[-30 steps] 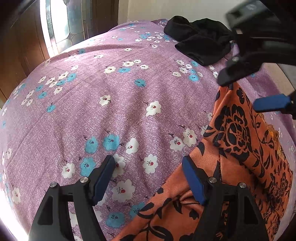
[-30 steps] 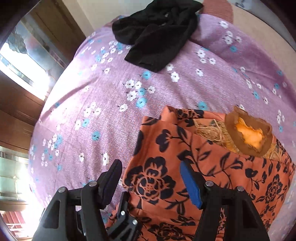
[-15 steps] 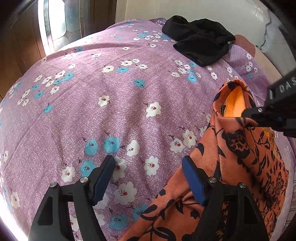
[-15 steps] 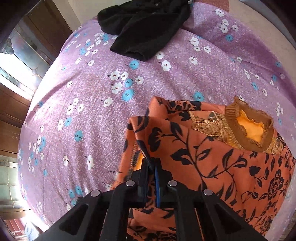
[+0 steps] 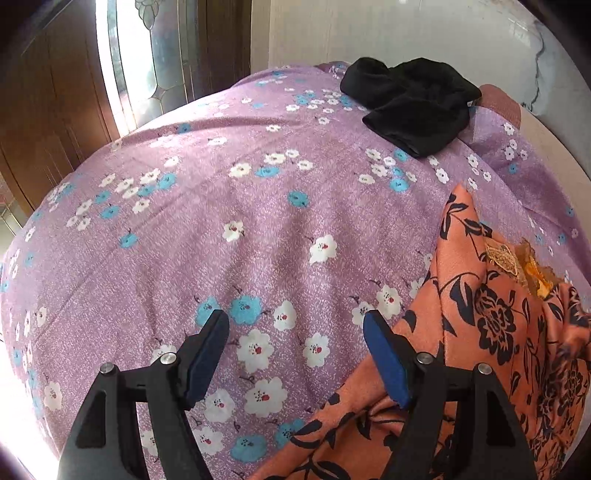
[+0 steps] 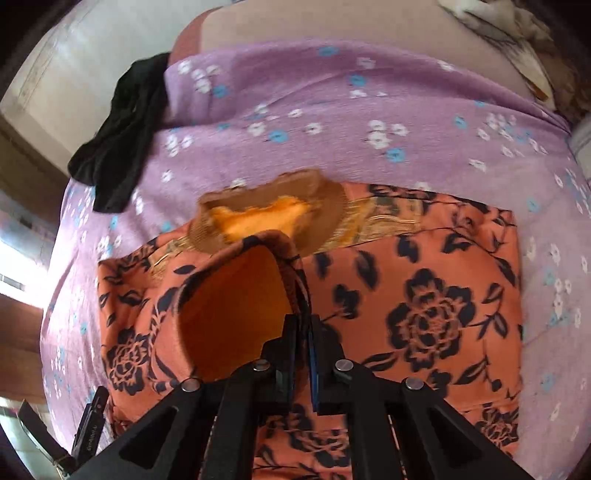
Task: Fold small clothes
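Observation:
An orange top with a black flower print (image 6: 424, 295) lies on the purple flowered bedsheet (image 6: 332, 110). It also shows at the right in the left wrist view (image 5: 498, 332). My right gripper (image 6: 303, 328) is shut on the top's sleeve (image 6: 236, 295) and holds it lifted over the body of the top, its orange lining showing, near the collar (image 6: 273, 210). My left gripper (image 5: 295, 350) is open and empty, low over the sheet (image 5: 221, 221), its right finger at the top's left edge.
A black garment (image 5: 413, 103) lies bunched at the far side of the bed; it also shows in the right wrist view (image 6: 122, 140). A wooden door with glass panels (image 5: 147, 55) stands at the left. A pale wall (image 5: 406, 26) is behind the bed.
My right gripper shut on the sleeve, lifted it and carried it across over the top's body. My left gripper stayed open in place.

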